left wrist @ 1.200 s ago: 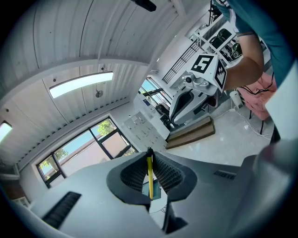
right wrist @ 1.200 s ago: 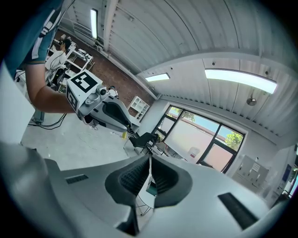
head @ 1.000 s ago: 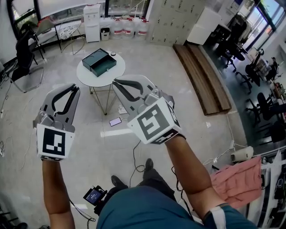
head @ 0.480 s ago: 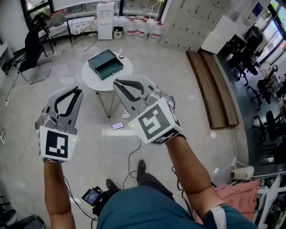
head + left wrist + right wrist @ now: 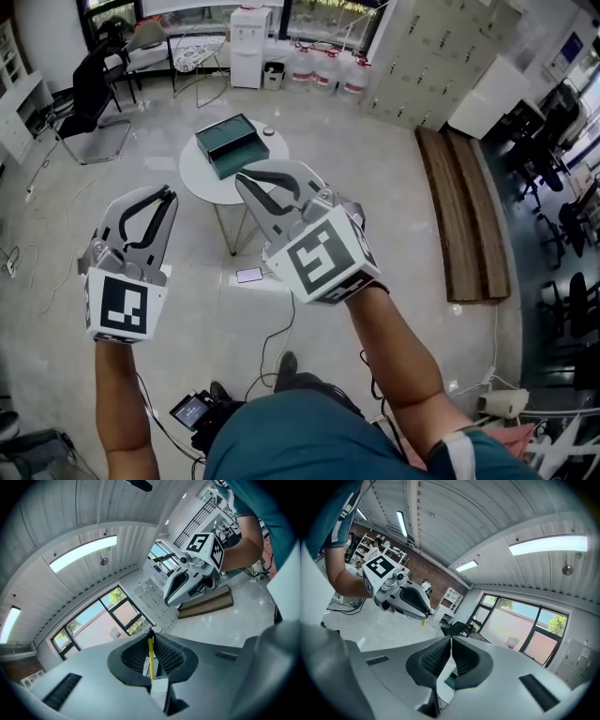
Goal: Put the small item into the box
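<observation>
We hold both grippers up across the middle of the head view, above the floor. Our left gripper (image 5: 167,193), at centre left, is clenched on a thin yellow item (image 5: 151,654). In the left gripper view the item stands upright between the pads, its dark end at the jaw tips. In the right gripper view, at left, a yellow end pokes out past the left gripper's jaws.

Our right gripper (image 5: 242,177), at centre, has its jaws pressed together with nothing between them.

The teal box (image 5: 229,145) sits on a round white table (image 5: 199,174) in the upper middle of the head view, well apart from the item. A small round thing (image 5: 269,131) sits on the table just right of the box. A phone (image 5: 249,275) lies on the floor below the table.
</observation>
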`<action>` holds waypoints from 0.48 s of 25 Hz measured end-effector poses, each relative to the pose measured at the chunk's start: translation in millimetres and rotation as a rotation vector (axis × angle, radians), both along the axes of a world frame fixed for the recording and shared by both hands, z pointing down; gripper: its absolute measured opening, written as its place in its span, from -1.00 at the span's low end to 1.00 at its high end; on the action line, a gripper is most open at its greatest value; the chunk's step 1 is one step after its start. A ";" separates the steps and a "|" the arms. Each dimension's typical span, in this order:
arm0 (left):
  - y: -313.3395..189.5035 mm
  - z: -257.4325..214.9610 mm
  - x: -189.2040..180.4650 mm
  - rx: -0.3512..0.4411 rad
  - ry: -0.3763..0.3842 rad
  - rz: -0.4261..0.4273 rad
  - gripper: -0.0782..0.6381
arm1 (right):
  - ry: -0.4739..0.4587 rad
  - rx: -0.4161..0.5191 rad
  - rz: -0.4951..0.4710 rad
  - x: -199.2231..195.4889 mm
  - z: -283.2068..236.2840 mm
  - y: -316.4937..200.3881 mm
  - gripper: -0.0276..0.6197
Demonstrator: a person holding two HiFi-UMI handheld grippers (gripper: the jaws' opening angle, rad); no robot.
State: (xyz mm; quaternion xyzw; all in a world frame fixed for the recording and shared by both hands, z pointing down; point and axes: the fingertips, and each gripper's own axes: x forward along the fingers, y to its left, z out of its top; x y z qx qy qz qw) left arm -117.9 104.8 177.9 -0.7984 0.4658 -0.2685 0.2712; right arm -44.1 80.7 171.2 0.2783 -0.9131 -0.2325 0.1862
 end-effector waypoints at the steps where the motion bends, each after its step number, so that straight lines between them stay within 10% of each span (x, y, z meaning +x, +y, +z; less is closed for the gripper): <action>1: -2.4 1.4 5.4 0.000 -0.004 -0.006 -0.63 | -0.003 0.001 -0.007 4.3 0.5 -2.5 -0.79; 12: -23.7 6.9 42.0 -0.009 -0.029 -0.025 -0.63 | -0.028 -0.014 -0.026 40.9 5.8 -28.9 -0.79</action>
